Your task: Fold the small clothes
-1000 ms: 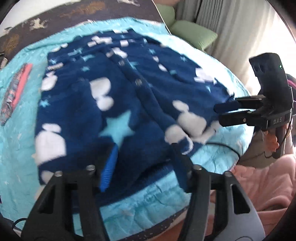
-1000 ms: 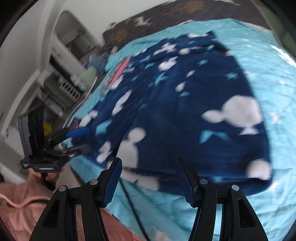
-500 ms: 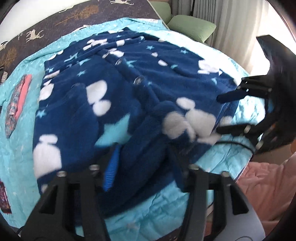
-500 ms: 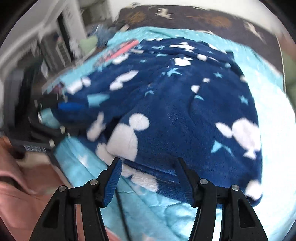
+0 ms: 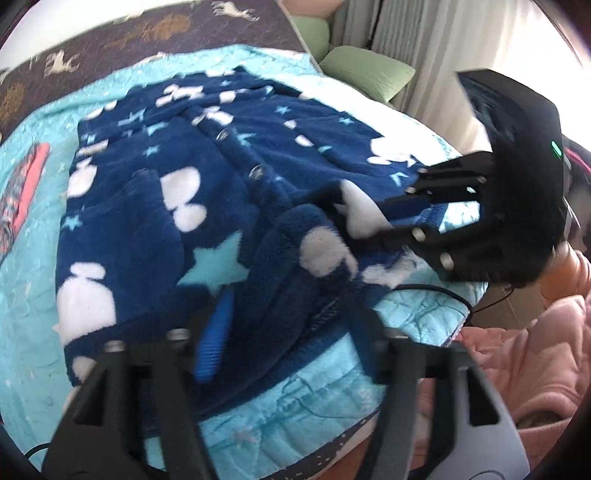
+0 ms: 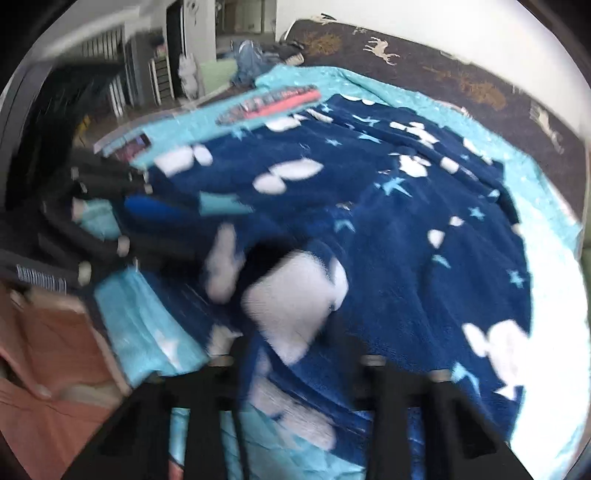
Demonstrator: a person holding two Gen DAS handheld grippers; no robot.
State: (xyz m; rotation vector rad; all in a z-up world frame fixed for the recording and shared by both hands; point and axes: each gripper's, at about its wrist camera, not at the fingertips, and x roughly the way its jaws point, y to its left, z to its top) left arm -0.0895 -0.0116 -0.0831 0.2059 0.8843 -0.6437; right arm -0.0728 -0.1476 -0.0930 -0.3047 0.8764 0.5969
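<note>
A navy fleece garment (image 5: 177, 206) with white shapes and pale blue stars lies spread on a turquoise blanket (image 5: 29, 280); it also shows in the right wrist view (image 6: 424, 236). My left gripper (image 5: 291, 332) is open, its fingers around the bunched near hem. My right gripper (image 6: 299, 354) is open, with a raised fold of the hem between its fingers. In the left wrist view the right gripper (image 5: 399, 221) reaches in from the right at the hem. In the right wrist view the left gripper (image 6: 147, 229) shows blurred at the left.
A dark headboard cover with deer prints (image 5: 147, 33) runs along the far side. Green cushions (image 5: 369, 70) and a curtain stand at the right. A pink-sleeved arm (image 5: 524, 354) is at the near right. A red-patterned patch (image 6: 269, 101) lies on the blanket. Shelves (image 6: 155, 70) stand beyond.
Both grippers have moved in onto the garment's near hem. The hem has bunched up into a raised fold between them. The right gripper has swung closer to the left one.
</note>
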